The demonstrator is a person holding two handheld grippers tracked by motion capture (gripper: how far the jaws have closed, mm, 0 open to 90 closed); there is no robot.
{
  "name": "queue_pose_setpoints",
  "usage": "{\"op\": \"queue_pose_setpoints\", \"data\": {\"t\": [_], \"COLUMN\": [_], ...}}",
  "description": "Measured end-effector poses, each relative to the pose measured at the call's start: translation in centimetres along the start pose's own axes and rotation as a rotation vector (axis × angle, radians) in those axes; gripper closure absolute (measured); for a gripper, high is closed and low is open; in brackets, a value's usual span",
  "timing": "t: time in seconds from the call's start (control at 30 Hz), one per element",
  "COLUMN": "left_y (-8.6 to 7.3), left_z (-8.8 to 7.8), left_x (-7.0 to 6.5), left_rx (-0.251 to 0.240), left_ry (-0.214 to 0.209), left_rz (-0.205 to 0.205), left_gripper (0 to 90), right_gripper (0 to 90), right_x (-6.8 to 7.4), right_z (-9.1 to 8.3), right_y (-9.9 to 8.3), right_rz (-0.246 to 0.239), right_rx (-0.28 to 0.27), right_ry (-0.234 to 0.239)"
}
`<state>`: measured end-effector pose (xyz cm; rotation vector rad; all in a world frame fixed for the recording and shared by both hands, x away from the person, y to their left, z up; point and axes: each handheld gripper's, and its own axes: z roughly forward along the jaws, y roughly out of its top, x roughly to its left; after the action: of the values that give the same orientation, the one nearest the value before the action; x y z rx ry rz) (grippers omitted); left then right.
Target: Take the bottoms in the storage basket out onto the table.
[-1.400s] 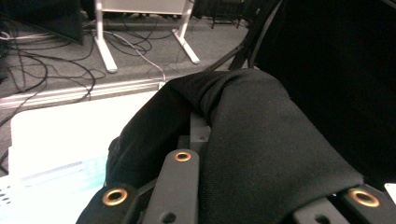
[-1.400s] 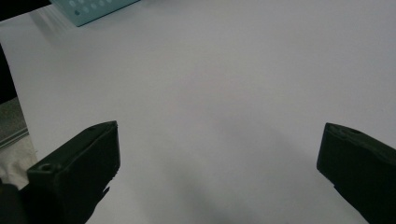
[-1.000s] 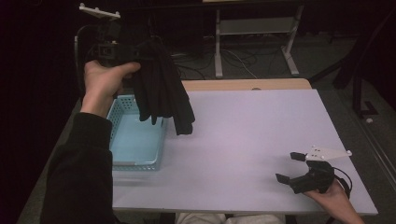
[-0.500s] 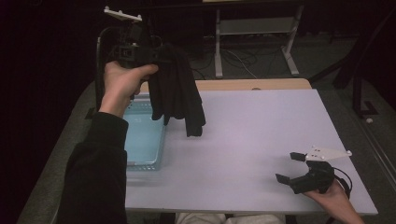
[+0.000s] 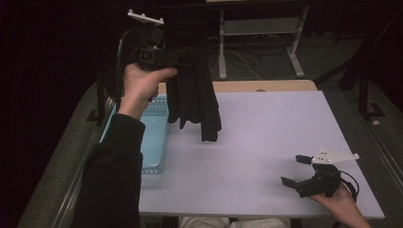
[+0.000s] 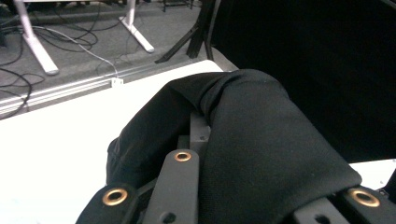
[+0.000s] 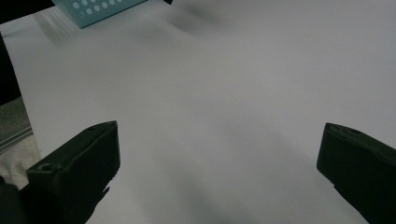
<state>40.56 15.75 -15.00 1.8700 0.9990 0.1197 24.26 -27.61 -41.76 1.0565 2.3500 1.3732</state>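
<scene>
A black cloth [image 5: 194,95] hangs above the white table [image 5: 266,123], held up high at the back left by my left gripper [image 5: 176,59], which is shut on it. Its lower end dangles just above the table surface beside the basket. In the left gripper view the black cloth [image 6: 261,140] drapes over and around the jaws and hides their tips. My right gripper [image 5: 295,169] rests at the table's front right corner, open with nothing between its fingers [image 7: 79,163].
A light blue perforated basket [image 5: 154,137] stands at the table's left edge, under the raised left arm. Beyond the table's far edge are a white metal stand [image 5: 259,33] and cables on the floor. A corner of the basket [image 7: 93,9] lies ahead of the right gripper.
The left hand has carried the black cloth to the right, from over the basket towards the table's middle. The right gripper has stayed in place.
</scene>
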Motion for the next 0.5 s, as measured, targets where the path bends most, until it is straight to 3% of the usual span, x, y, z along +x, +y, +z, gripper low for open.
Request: {"op": "queue_pose_setpoints", "data": {"t": [0.5], "left_y": [-0.9], "left_z": [4.5], "left_x": [-0.9], "left_rx": [0.031], "left_ry": [-0.075], "left_rz": [0.008], "left_gripper": [83.0], "right_gripper": [0.0], "right_x": [0.0], "right_z": [-0.4], "right_y": [-0.1], "right_rz": [0.013], "right_rx": [-0.023], "right_ry": [0.000]}}
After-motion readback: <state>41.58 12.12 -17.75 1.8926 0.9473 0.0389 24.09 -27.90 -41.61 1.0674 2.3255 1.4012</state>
